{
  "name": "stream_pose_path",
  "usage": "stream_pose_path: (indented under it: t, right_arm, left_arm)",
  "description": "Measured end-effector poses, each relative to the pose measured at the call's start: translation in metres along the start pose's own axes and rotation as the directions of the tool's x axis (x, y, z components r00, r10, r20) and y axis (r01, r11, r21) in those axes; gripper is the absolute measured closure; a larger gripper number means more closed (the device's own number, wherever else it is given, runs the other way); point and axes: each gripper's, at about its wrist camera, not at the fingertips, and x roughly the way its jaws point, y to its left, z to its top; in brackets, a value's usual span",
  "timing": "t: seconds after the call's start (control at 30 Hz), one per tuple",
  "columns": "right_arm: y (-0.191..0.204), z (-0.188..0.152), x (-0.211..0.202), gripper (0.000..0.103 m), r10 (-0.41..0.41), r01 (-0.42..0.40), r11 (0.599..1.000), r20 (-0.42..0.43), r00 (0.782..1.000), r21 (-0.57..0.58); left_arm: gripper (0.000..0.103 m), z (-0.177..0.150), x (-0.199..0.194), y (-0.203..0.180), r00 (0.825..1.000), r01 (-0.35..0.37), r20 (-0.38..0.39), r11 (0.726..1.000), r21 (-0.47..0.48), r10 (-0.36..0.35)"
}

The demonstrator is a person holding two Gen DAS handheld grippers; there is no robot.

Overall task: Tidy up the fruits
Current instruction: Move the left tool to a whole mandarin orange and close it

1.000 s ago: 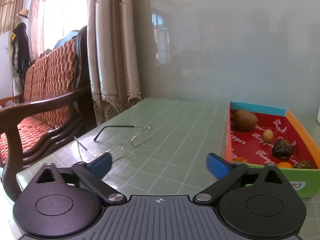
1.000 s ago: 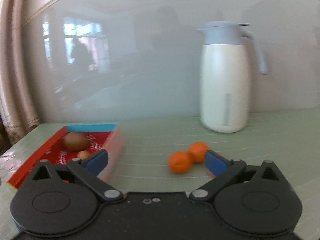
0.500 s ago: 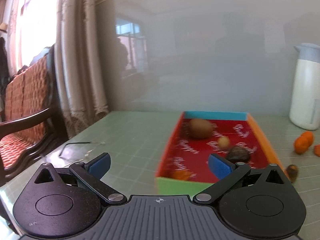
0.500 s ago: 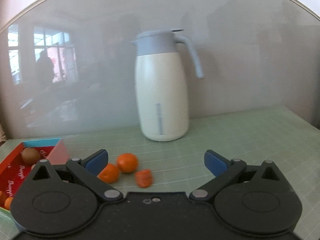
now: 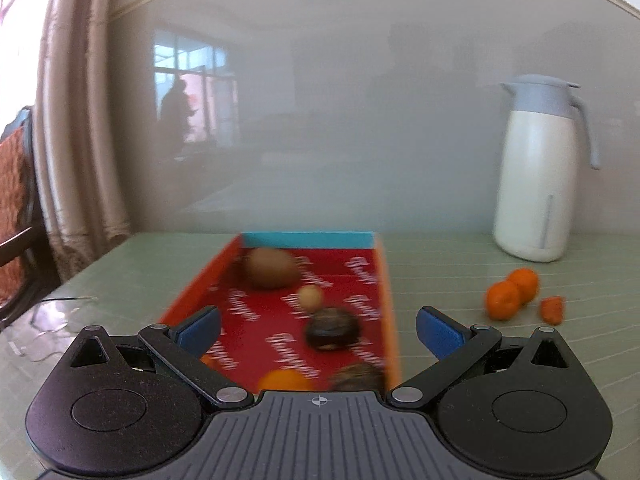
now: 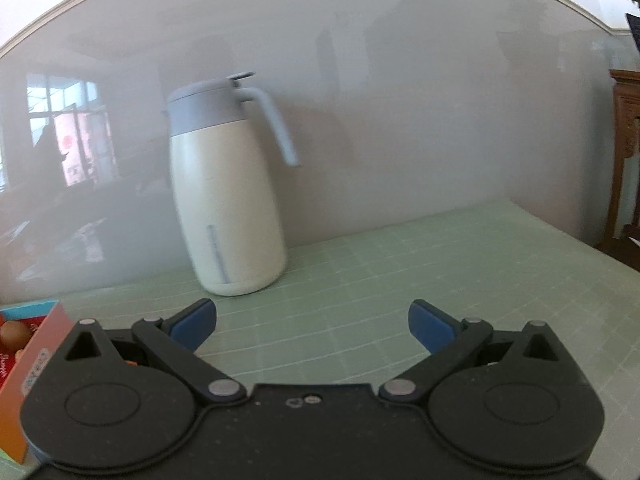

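Note:
A red cardboard tray (image 5: 362, 268) lies ahead in the left wrist view. In it are a brown kiwi (image 5: 271, 268), a small pale fruit (image 5: 311, 298), a dark round fruit (image 5: 331, 329), an orange fruit (image 5: 285, 380) and another dark one (image 5: 356, 376). My left gripper (image 5: 318, 330) is open above the tray's near end, holding nothing. Two tangerines (image 5: 512, 294) and a small orange piece (image 5: 553, 309) lie on the table right of the tray. My right gripper (image 6: 312, 326) is open and empty over bare table; the tray's corner (image 6: 38, 334) shows at its far left.
A white thermos jug with a grey lid (image 5: 538, 170) (image 6: 226, 196) stands by the glossy wall behind the tangerines. Eyeglasses (image 5: 52, 320) lie at the table's left edge, with a wooden chair (image 5: 18, 216) and curtain (image 5: 76, 120) beyond. The green gridded table (image 6: 460, 280) stretches right.
Both grippers have swung to the right. The tray has come to the middle of the left view and the tangerines have appeared. The tangerines have left the right view.

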Motion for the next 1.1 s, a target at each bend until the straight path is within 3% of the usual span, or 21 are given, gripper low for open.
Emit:
stream_pose_path:
  t: [0.53,0.83,1.1]
  right_arm:
    - [-0.068,0.002,0.0,0.0,-0.095,0.095,0.993,0.004,0.995,0.064]
    - [-0.073,-0.001,0.001,0.0,-0.1,0.1,0.993,0.001,0.995,0.061]
    - [-0.105,-0.001,0.007,0.0,-0.165,0.166,0.982,-0.027,0.986,0.087]
  left_arm:
    - [0.0,-0.002,-0.004,-0.076,0.989,0.146,-0.007,0.985,0.097,-0.146]
    - [0.0,-0.001,0.009,-0.101,0.987,0.159,-0.022,0.983,0.095,-0.158]
    - [0.001,0.009,0.048,-0.132,0.984,0.174,-0.054,0.981,0.084,-0.17]
